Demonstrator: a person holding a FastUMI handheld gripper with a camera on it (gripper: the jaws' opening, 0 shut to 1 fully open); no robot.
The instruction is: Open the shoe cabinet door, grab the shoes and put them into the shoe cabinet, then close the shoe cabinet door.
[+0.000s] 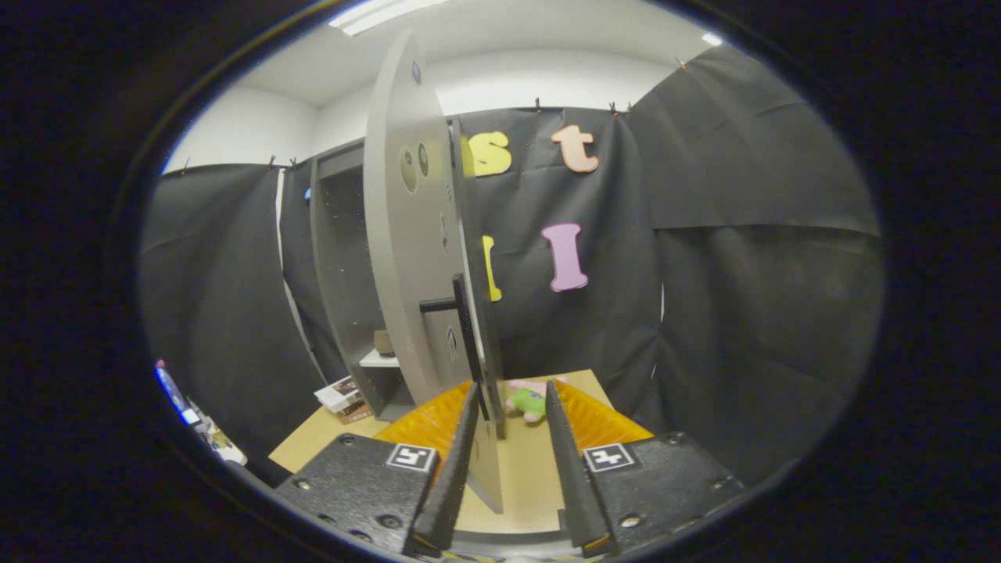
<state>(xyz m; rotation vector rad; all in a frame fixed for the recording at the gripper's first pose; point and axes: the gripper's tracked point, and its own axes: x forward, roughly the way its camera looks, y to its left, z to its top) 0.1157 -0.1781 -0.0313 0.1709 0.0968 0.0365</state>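
Tongs (512,399) gape, straddling the cabinet door's (407,258) free edge.

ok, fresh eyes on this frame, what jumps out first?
The tall grey shoe cabinet door stands swung open edge-on, its free edge running down between the open gripper fingers, nearer one finger. Its black bar handle sits just above the fingertips. Beyond them a small green and pink plush toy lies on the tan tabletop.
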